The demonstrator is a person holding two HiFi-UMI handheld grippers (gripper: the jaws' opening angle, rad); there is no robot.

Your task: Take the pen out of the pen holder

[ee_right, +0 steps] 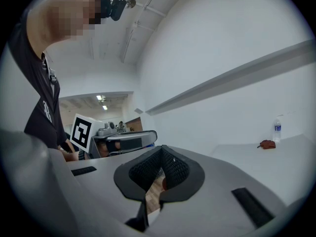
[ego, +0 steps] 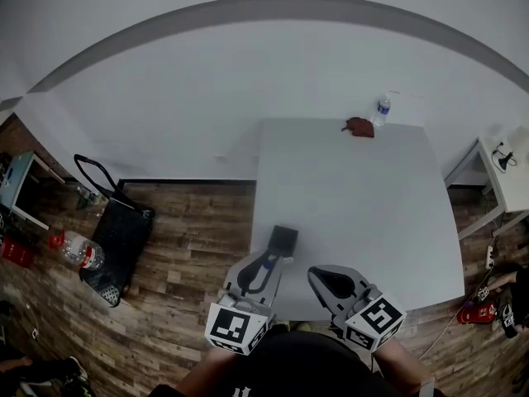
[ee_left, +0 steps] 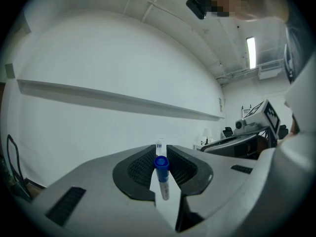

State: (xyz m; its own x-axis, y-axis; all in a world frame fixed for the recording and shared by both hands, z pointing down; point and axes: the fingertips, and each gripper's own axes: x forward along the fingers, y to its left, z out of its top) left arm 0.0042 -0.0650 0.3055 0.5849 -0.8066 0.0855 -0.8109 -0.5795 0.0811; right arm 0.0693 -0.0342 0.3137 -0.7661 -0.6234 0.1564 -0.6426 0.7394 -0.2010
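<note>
The black square pen holder stands on the white table, close to its near left edge. Just in front of the holder, my left gripper is shut on a white pen with a blue cap. In the left gripper view the pen stands clamped between the dark pads, cap end toward the camera. My right gripper hovers over the table's near edge, to the right of the left one. Its jaws are shut with nothing between them.
A water bottle and a small red-brown object sit at the table's far edge; the right gripper view shows both, the bottle beside the object. On the wooden floor to the left are a black bag and a bottle. A side table stands right.
</note>
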